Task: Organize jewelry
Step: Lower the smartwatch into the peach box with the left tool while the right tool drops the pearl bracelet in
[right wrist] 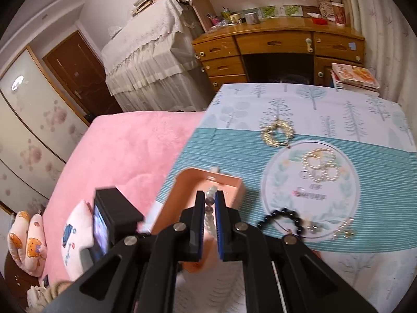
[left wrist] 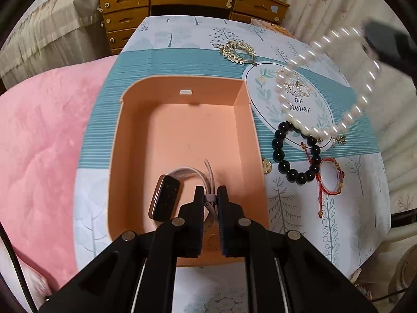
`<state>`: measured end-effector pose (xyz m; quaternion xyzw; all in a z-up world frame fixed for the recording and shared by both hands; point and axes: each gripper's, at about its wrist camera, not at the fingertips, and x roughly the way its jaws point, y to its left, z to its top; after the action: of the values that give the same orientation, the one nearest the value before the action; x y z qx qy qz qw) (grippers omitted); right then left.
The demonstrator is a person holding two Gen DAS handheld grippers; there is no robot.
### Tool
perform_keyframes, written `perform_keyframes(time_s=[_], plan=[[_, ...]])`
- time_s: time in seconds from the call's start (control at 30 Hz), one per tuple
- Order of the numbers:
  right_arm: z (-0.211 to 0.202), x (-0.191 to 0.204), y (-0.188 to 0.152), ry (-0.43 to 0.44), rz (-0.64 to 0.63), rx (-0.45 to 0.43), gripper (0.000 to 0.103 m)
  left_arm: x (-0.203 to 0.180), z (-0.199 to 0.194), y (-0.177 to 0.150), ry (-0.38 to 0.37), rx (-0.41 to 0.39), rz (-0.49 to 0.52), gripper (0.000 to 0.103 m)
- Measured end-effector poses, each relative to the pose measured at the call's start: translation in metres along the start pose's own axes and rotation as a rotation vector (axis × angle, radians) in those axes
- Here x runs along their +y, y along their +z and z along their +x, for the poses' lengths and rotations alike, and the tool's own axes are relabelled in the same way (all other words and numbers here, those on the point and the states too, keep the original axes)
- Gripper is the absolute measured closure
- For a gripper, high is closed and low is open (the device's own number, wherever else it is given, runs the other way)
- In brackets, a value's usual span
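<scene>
Left wrist view: left gripper [left wrist: 210, 195] fingers clamp the watch [left wrist: 166, 198] strap inside the peach box [left wrist: 182, 86]. Right gripper [right wrist: 209, 200] fingers pinch the pearl necklace [left wrist: 338, 125], airborne; next, probably lower it in.
</scene>
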<state>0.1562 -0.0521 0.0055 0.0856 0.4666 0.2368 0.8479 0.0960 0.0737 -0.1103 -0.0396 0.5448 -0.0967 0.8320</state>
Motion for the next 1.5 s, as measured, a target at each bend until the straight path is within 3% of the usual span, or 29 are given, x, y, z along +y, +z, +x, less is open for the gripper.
perform_keyframes(time_s=[0.13,0.27,0.3,0.5,0.7,0.87,1.03,1.5], plan=[[0.025,0.008,0.002,0.005,0.004,0.01,0.096,0.002,0.0,-0.009,-0.014,-0.04,-0.011,0.09],[0.048,0.005,0.001,0.003,0.028,0.034,0.096,0.009,-0.01,-0.016,-0.022,-0.104,-0.045,0.05],[0.056,0.003,0.0,0.0,0.034,0.04,0.096,0.011,-0.015,-0.018,-0.019,-0.13,-0.05,0.044],[0.087,0.003,-0.004,0.002,0.043,0.069,0.096,0.013,-0.043,-0.028,0.01,-0.253,-0.03,0.043],[0.106,0.012,-0.008,-0.018,0.02,0.079,0.095,0.021,-0.065,-0.035,0.059,-0.325,-0.013,0.04],[0.113,0.011,-0.015,-0.046,0.029,0.104,0.093,0.03,-0.075,-0.036,0.104,-0.348,-0.021,0.036],[0.1,0.009,-0.025,-0.047,0.039,0.072,0.069,0.036,-0.08,-0.037,0.103,-0.358,-0.038,0.029],[0.06,0.023,-0.048,-0.023,-0.045,0.004,0.069,0.016,-0.082,-0.046,0.131,-0.345,-0.003,0.029]])
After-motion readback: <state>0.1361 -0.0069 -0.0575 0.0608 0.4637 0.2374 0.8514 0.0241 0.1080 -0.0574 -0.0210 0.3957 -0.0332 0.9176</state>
